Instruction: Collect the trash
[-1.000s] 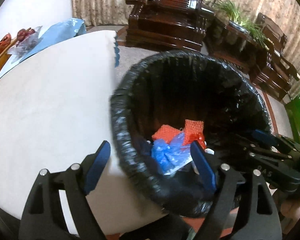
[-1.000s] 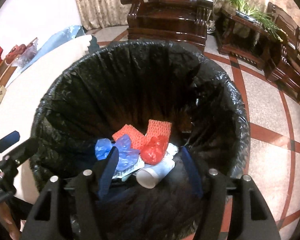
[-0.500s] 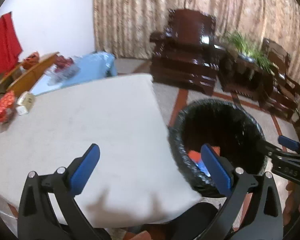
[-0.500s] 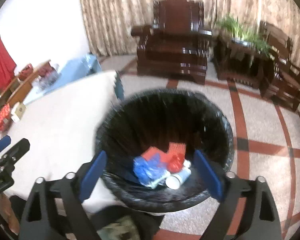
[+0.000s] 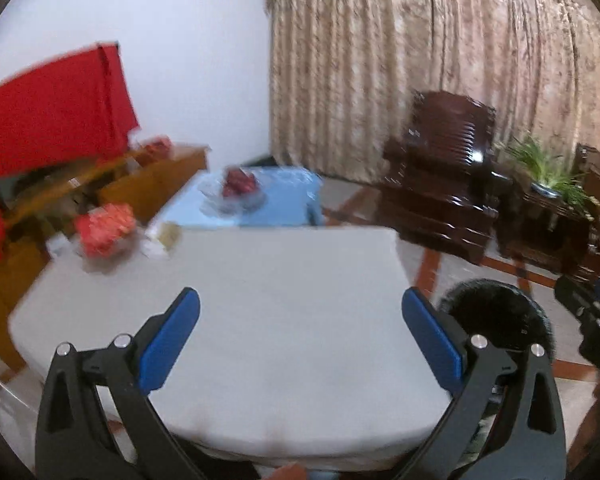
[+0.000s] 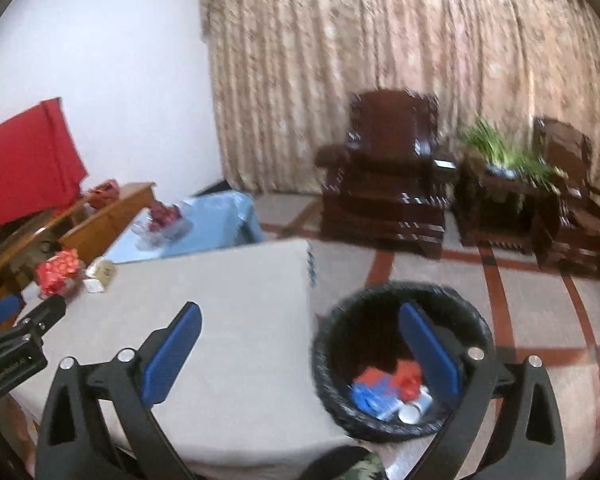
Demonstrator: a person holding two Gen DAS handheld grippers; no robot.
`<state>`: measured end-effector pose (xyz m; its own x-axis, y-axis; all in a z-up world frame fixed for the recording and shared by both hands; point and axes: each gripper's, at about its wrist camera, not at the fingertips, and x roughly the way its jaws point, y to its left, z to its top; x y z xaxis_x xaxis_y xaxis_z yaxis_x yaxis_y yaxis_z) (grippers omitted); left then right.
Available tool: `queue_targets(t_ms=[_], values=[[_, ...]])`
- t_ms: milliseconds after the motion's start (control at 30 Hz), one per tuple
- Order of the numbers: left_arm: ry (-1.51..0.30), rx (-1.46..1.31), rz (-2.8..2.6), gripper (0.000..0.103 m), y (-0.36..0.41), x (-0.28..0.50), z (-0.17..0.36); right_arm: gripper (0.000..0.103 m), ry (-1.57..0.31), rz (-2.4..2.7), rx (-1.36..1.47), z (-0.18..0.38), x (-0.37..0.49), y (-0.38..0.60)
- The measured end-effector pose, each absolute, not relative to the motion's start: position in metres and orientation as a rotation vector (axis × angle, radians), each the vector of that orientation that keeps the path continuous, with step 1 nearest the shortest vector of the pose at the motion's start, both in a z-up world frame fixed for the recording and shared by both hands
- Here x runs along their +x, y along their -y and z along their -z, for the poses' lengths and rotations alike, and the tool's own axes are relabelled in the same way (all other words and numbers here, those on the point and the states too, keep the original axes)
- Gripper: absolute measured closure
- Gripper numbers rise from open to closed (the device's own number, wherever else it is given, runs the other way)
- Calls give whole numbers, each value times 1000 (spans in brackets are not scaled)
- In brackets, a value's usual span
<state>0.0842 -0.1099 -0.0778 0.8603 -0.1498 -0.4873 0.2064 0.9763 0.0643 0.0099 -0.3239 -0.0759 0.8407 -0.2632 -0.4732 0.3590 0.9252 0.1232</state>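
- Grippers were seen from two wrist cameras, both raised above a table point(image 5: 292, 320) covered in pale grey cloth; both pictures were blurred.
- Left gripper point(image 5: 300, 324): its blue-padded jaws were spread wide apart, with nothing held between them; only the bare cloth was seen beyond.
- Right gripper point(image 6: 298, 340): its jaws were opening, almost fully spread, and nothing was gripped between them.
- Trash bin point(image 6: 404, 360), round and lined with a black bag, was placed on the tiled floor just beside the table's right edge.
- Trash point(image 6: 388, 390) was seen lying at the bottom of the bin: red and blue wrappers and a small white cup on its side.
- In the left wrist view, only the bin's dark rim point(image 5: 496, 312) was shown, behind the right-hand finger.
- At the table's far left corner, a red wrapped bundle point(image 6: 58, 272) and a small pale box point(image 6: 100, 276) were set close together.
- Beyond the table, a light blue cloth point(image 5: 268, 200) was spread, with a clear dish of red fruit on it.
- Further back, a dark wooden armchair point(image 6: 388, 176), a potted green plant point(image 6: 500, 148) and beige patterned curtains point(image 6: 380, 40) were visible.
- A red cloth point(image 5: 48, 108) was hung against the white wall at the left.
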Motion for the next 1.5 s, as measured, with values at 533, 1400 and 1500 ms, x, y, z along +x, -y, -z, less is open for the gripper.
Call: queue_targets(t_ms=[533, 1400, 1500], values=[[-333, 20, 42, 5, 21, 18, -4, 6, -310, 198, 151, 8, -11, 229], [-298, 11, -18, 5, -1, 12, -5, 6, -271, 250, 136, 12, -15, 216], [-302, 13, -21, 5, -2, 16, -3, 6, -278, 245, 134, 14, -12, 216]])
